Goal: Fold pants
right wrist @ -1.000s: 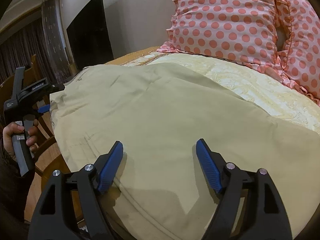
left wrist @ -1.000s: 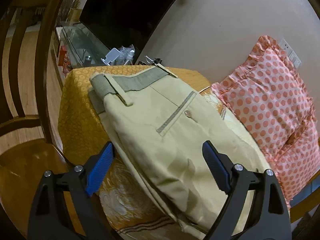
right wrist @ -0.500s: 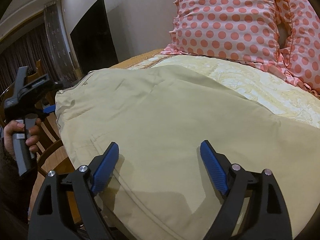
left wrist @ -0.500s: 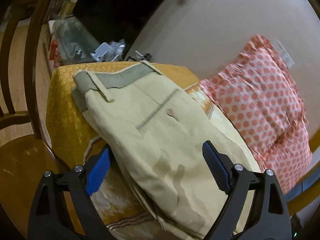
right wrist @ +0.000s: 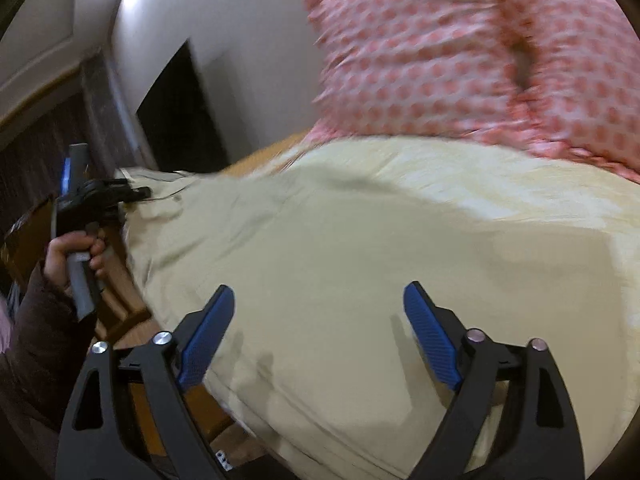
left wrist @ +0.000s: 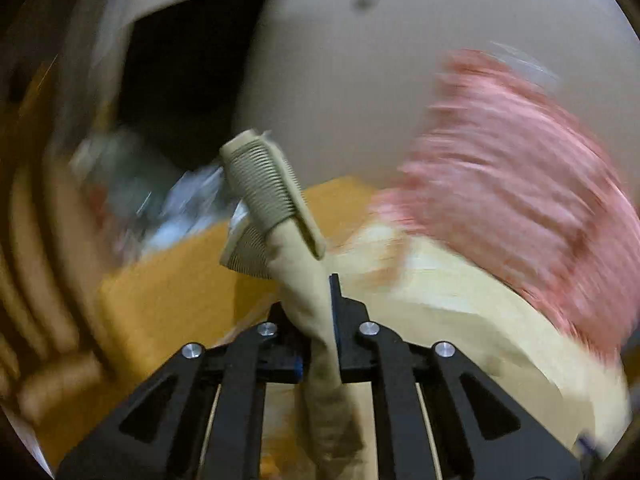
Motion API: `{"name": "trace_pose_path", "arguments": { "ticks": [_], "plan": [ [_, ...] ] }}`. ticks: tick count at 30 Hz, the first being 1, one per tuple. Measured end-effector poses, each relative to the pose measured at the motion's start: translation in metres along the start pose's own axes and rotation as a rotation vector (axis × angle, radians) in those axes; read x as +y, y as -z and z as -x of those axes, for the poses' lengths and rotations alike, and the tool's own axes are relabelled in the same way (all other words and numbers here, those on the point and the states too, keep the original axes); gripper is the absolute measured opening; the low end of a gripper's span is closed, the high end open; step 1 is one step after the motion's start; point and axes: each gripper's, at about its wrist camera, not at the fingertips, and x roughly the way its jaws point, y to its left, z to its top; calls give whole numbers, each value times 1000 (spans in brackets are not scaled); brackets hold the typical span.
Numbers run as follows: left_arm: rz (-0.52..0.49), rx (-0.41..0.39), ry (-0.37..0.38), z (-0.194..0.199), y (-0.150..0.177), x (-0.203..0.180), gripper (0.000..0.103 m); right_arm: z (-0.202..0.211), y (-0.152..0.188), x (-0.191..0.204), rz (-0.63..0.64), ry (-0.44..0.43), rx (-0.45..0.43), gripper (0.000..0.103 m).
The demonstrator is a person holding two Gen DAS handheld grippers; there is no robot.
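Beige cotton-looking pants [right wrist: 340,264] are spread flat across the bed [right wrist: 500,184], smooth with a few soft creases. The ribbed elastic waistband [left wrist: 260,184] end is bunched up and pinched tight in the left gripper [left wrist: 320,312], whose jaws are clamped on the fabric. The right gripper [right wrist: 316,328] is held over the pants with its textured blue pads [right wrist: 430,334] spread wide, nothing between them. A pink polka-dot pillow [right wrist: 460,52], badly blurred, is seen behind. No readable writing can be made out.
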Motion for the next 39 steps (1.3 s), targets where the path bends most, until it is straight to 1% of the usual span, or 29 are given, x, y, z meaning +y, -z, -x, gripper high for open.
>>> {"name": "trace_pose_path", "arguments": {
  "ticks": [1,3,4,6,7,9,10,13,14,15,16,17,19,20,22,24,25,26,27,28,29,31,32,33,34,35,36,37,39],
  "plan": [
    [-102,-23,74,13,-4,-38,7,16,-2,-16,-41,41,-37,93],
    [-241,-37,206,30,0,-95,7,37,-3,-40,-114,106,-84,94],
    [-325,-40,300,41,9,-129,8,52,-3,-59,-181,146,-115,95],
    [-447,-16,465,57,33,-180,8,72,-1,-88,-297,185,-146,95],
    [-511,29,572,64,54,-208,8,83,3,-103,-361,194,-163,95],
    [-609,118,689,69,90,-241,8,100,8,-121,-440,199,-193,95],
    [-678,178,725,68,117,-258,8,109,11,-131,-476,194,-212,95],
    [-808,313,751,60,179,-278,8,120,14,-147,-529,179,-225,95],
    [-819,301,733,63,187,-279,8,121,14,-153,-540,166,-214,95],
    [-829,266,719,68,191,-280,8,116,11,-155,-546,146,-194,95],
    [-824,211,705,76,190,-279,8,110,8,-158,-553,104,-165,95],
    [-797,183,702,80,188,-277,8,102,5,-158,-552,71,-141,94],
    [-772,200,727,80,190,-280,8,81,-2,-157,-538,31,-77,94],
    [-809,211,729,80,200,-281,8,73,-2,-155,-531,36,-45,93],
    [-860,217,727,79,215,-280,8,53,-4,-154,-523,51,30,86],
    [-875,233,748,76,216,-275,10,34,-5,-150,-499,79,108,81],
    [-850,267,777,74,207,-268,12,31,-7,-146,-463,101,107,80],
    [-802,304,805,75,195,-257,20,27,-9,-142,-428,125,131,79],
    [-764,322,819,74,187,-249,40,25,-11,-140,-406,135,137,73],
    [-686,338,818,68,167,-233,61,22,-11,-138,-387,131,149,63],
    [-632,335,804,66,155,-218,65,19,-11,-135,-359,139,165,63],
    [-516,304,721,46,122,-185,68,17,-11,-131,-305,170,173,56],
    [-477,280,638,32,108,-170,69,18,-11,-132,-303,171,177,53],
    [-432,278,558,14,94,-153,70,20,-10,-135,-315,166,176,51],
    [-397,293,528,0,85,-144,70,22,-10,-141,-345,159,170,50],
    [-348,329,501,-20,78,-131,70,21,-11,-146,-368,158,163,50],
    [-302,386,460,-44,73,-118,70,22,-12,-151,-393,157,152,50],
    [-284,422,446,-59,71,-114,69,22,-12,-153,-407,153,144,50],
    [-261,498,456,-84,71,-110,69,17,-15,-150,-375,158,148,51]
  ]
}}
